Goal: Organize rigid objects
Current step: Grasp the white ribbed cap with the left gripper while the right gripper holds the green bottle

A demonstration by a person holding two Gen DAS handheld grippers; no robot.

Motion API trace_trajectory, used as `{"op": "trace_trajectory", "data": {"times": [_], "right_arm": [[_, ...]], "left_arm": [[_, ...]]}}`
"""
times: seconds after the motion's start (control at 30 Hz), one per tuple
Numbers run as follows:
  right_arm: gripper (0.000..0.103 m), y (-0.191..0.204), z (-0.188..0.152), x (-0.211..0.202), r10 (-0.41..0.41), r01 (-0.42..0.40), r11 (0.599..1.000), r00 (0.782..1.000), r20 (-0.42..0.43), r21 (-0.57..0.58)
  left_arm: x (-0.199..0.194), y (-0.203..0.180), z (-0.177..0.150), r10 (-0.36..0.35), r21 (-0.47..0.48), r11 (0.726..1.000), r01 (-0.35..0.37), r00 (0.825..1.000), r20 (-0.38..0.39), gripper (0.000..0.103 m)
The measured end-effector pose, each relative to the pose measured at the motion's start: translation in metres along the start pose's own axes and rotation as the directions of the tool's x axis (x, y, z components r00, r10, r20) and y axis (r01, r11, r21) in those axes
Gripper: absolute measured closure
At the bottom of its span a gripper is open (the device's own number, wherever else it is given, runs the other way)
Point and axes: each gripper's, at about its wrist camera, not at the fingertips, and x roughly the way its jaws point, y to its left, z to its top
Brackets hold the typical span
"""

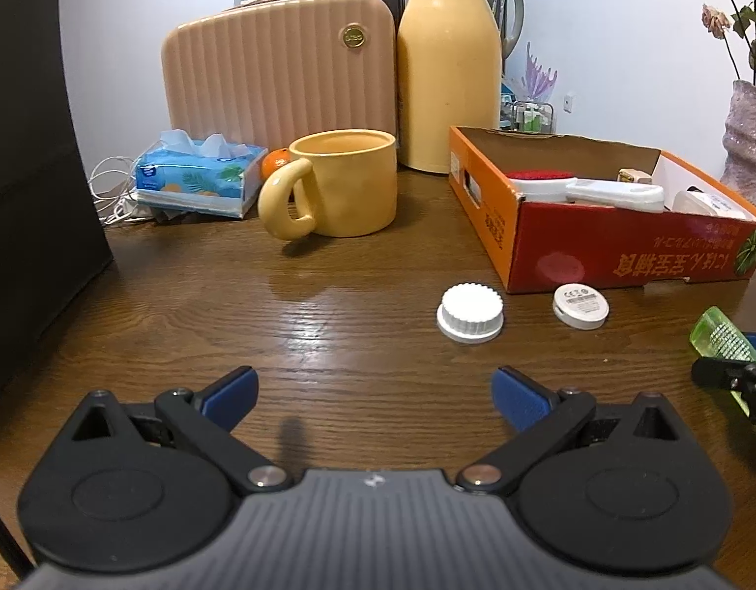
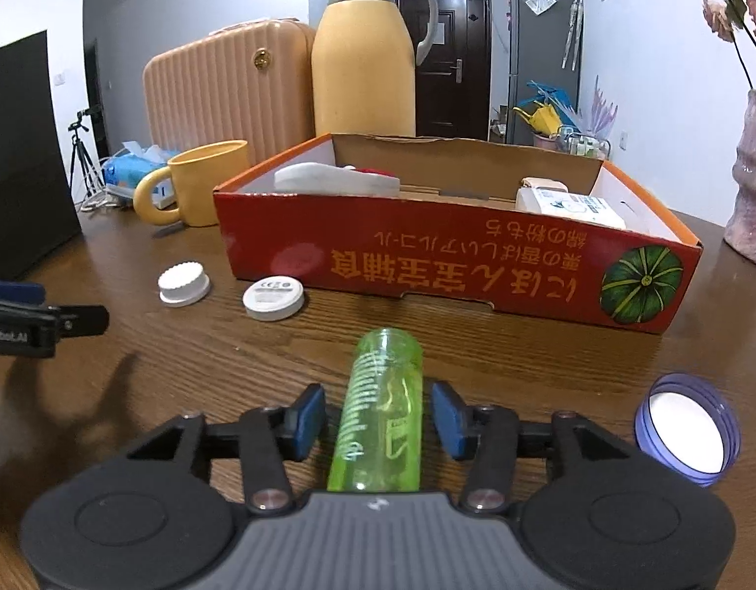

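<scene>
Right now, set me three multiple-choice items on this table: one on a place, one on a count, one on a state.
1. Where does the green bottle lie?
A. inside the orange box
B. on the table between the right gripper's fingers
C. inside the yellow mug

2. How many white round things lie on the table just in front of the orange box?
A. two
B. four
C. none

3. How does the left gripper stand?
A. shut on the ribbed white cap
B. shut on the green bottle
C. open, with nothing between its fingers

Answers:
1 B, the bottle lies lengthwise between the pads of the right gripper, with gaps on both sides.
2 A, the ribbed white cap and the flat white disc lie there.
3 C, its blue pads stand far apart over bare wood.
</scene>
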Motion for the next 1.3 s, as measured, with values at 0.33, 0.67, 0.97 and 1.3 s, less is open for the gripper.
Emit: {"op": "trace_trajectory", "data": {"times": [0.33,0.67,0.97,1.3], "right_arm": [[0.073,-0.008,0.003,-0.015,-0.013,0.010,0.999,0.997,0.073,0.043],[0.073,-0.027,0.011,-0.048,-0.061,0.035,0.992,0.975,0.212,0.123],[0.073,-0.042,0.011,-0.050,-0.118,0.081,0.982,0.968,0.222,0.170],[0.073,-0.042,0.009,-0.046,-0.129,0.092,0.981,0.969,0.212,0.173]], "left_arm": [[0.018,-0.028,0.016,-0.011,0.021,1.000,0.011,1.000,0.020,0.000],[0.051,-0.035,0.032,0.009,-0.012,1.000,-0.010,1.000,-0.027,0.000],[0.069,-0.036,0.035,0.002,-0.016,1.000,-0.004,0.997,-0.079,0.007],[0.059,-0.043,0.032,-0.070,0.018,0.997,0.071,0.996,-0.060,0.062]]}}
